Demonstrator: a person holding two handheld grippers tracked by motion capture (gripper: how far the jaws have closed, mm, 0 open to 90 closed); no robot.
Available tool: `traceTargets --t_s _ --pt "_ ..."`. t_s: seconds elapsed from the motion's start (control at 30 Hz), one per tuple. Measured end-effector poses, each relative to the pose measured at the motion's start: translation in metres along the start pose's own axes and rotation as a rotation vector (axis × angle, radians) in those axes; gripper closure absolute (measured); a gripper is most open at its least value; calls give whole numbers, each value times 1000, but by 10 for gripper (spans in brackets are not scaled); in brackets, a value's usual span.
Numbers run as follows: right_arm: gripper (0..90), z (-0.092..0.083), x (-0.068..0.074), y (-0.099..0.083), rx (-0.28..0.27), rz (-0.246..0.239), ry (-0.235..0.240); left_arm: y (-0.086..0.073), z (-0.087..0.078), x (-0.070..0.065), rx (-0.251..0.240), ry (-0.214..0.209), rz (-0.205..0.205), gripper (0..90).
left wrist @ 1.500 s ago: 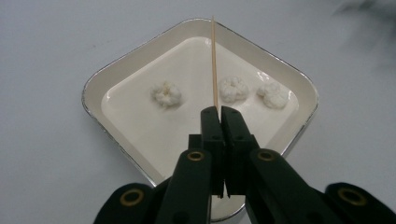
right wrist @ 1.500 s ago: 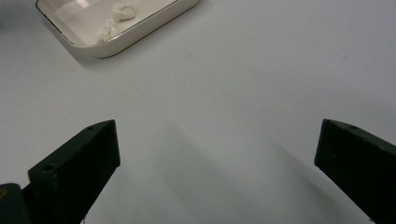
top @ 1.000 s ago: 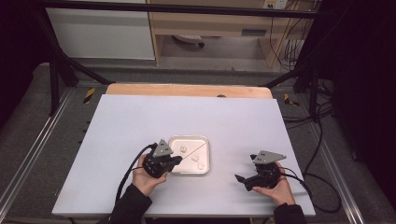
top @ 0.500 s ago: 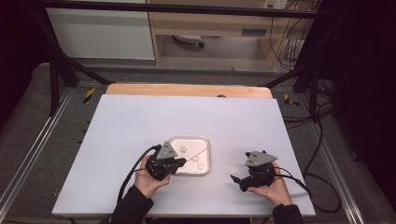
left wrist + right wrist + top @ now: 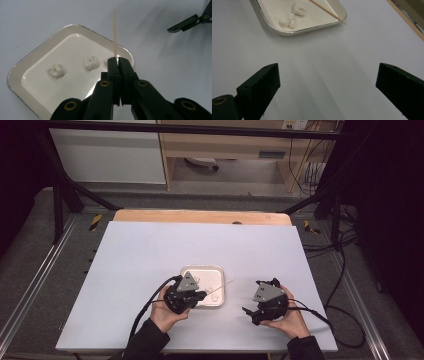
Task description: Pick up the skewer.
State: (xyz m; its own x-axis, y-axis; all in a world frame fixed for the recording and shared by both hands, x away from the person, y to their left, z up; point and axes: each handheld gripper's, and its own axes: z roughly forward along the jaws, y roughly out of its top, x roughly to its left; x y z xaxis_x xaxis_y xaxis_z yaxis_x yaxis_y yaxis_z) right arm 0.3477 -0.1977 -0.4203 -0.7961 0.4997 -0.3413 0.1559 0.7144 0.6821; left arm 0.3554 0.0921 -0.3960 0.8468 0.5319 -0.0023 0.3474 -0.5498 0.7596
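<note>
Two white lumps (image 5: pixel 55 70) sit in the tray (image 5: pixel 30 60) just ahead-left of the left gripper (image 5: pixel 117 60), clenched on a thin stick (image 5: pixel 114 32). The right gripper (image 5: pixel 327 75) gapes empty nearby. Off-centre stabs could snap the stick.

Overhead view faces forward; both close tool views share the tray (image 5: pixel 17 72).

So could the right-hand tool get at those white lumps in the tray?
Probably yes: the right tool is open and empty, with bare table between it and the tray. Only the skewer slants above the lumps.
</note>
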Motion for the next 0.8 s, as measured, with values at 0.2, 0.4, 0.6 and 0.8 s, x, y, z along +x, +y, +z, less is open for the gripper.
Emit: traceTargets --t_s 0.2,0.4,0.6,0.8 --pt "110 -1 4 8 -18 -75 -27 7 5 -6 10 -13 23 889" --pt "170 0 6 11 -12 -143 -29 16 11 -12 24 -28 47 888" --pt "245 2 9 12 -12 -225 -34 23 17 -19 40 -37 72 889" --pt "334 4 10 11 -23 -310 -48 28 23 -24 52 -48 91 888"
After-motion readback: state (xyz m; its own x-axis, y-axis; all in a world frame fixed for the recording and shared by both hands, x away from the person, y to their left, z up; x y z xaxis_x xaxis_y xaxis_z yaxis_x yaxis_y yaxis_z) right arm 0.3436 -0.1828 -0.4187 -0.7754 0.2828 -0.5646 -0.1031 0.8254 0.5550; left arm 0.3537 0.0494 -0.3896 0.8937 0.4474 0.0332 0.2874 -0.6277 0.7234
